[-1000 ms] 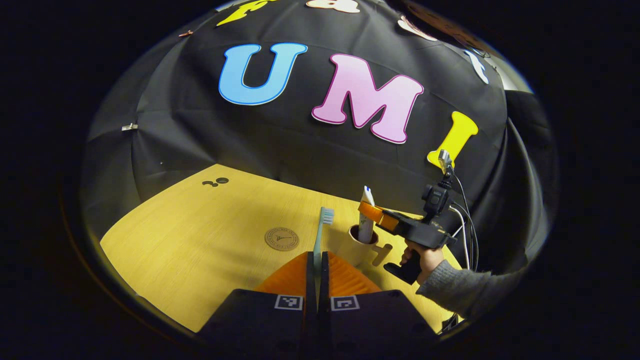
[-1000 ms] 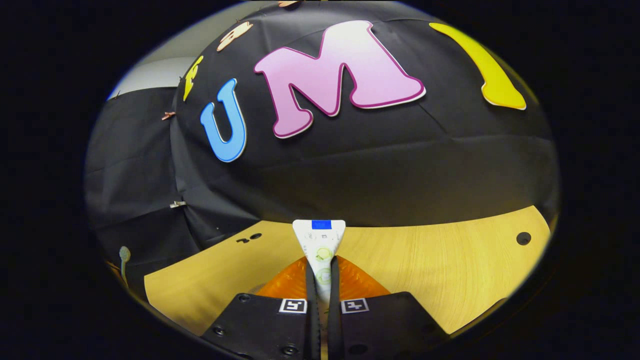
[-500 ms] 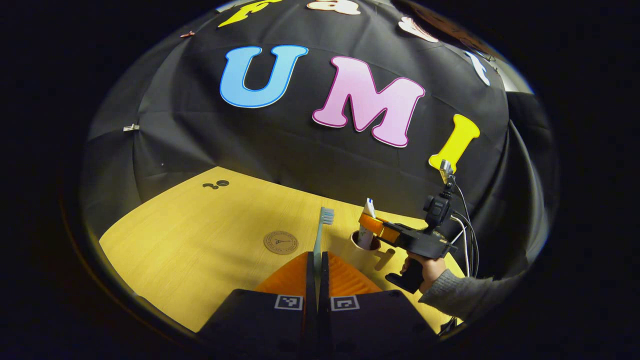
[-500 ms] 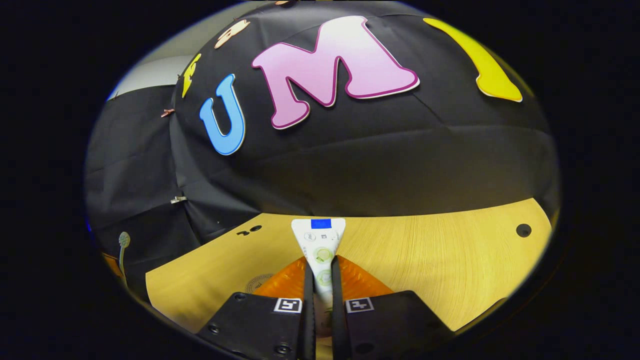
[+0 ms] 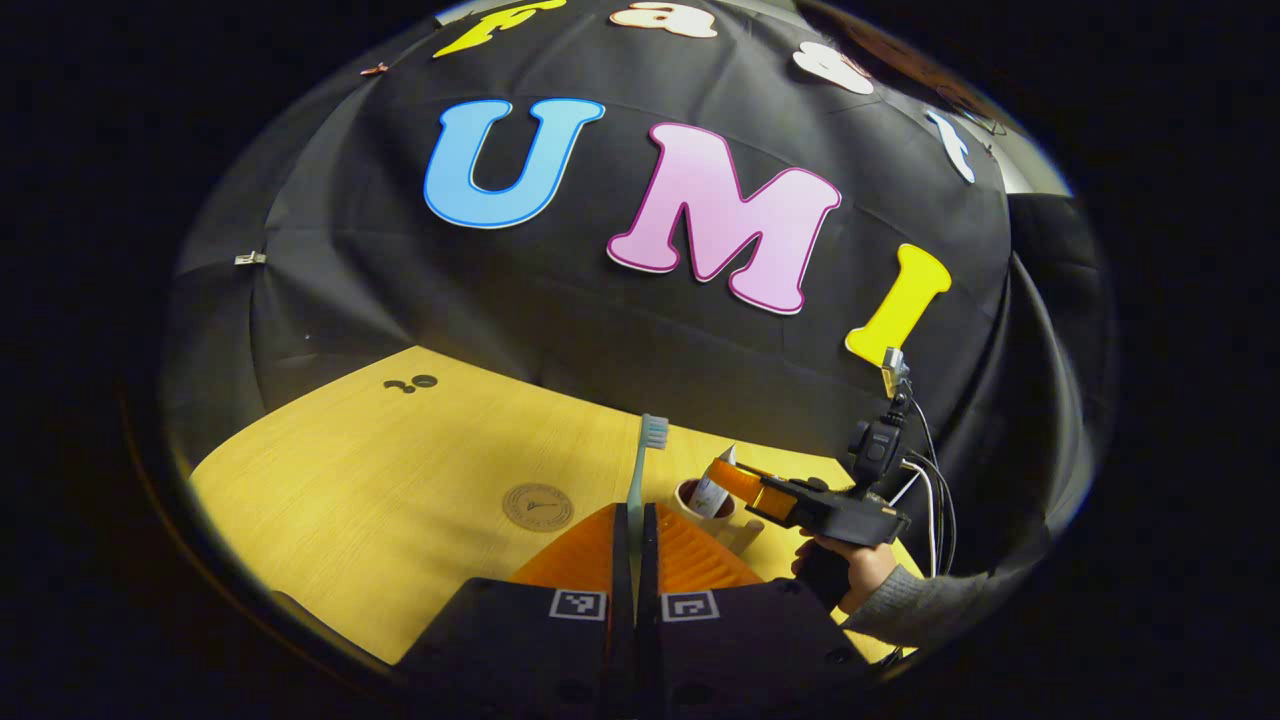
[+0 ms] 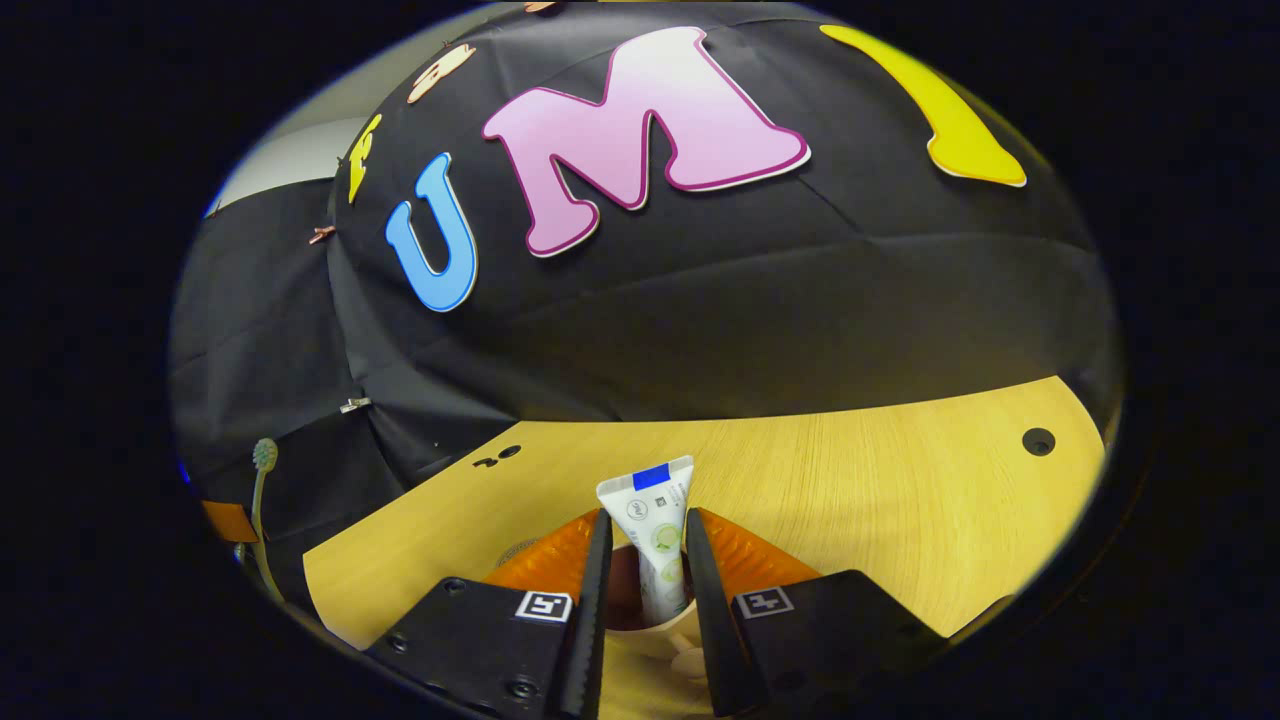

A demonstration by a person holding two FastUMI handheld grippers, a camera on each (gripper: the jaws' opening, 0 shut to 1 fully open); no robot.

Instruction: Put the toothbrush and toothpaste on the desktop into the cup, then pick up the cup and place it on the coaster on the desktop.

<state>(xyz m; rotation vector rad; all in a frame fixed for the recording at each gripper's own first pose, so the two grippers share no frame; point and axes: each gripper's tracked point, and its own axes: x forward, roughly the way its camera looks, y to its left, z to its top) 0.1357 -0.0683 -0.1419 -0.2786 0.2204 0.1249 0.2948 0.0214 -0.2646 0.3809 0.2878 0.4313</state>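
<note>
L gripper (image 5: pixel 634 520) is clamped on the toothbrush (image 5: pixel 640 470), held upright w/ bristles up above the desktop (image 5: pixel 380 480), the round coaster (image 5: pixel 537 506) lying flat just left of it. In right gripper view the R gripper (image 6: pixel 645 545) has its fingers apart, toothpaste (image 6: pixel 655 530) standing btwn them w/ its lower end inside the cup (image 6: pixel 640 625). Left gripper view shows the cup (image 5: pixel 700 500) right of the coaster w/ tube leaning in it, a hand (image 5: pixel 850 570) holding the R gripper just beside it.

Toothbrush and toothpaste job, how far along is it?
Done: the toothpaste stands in the cup, with the right hand-held gripper open around it. In hand: the left hand-held gripper grips the toothbrush. Left: toothbrush into cup, then cup onto the coaster.
</note>
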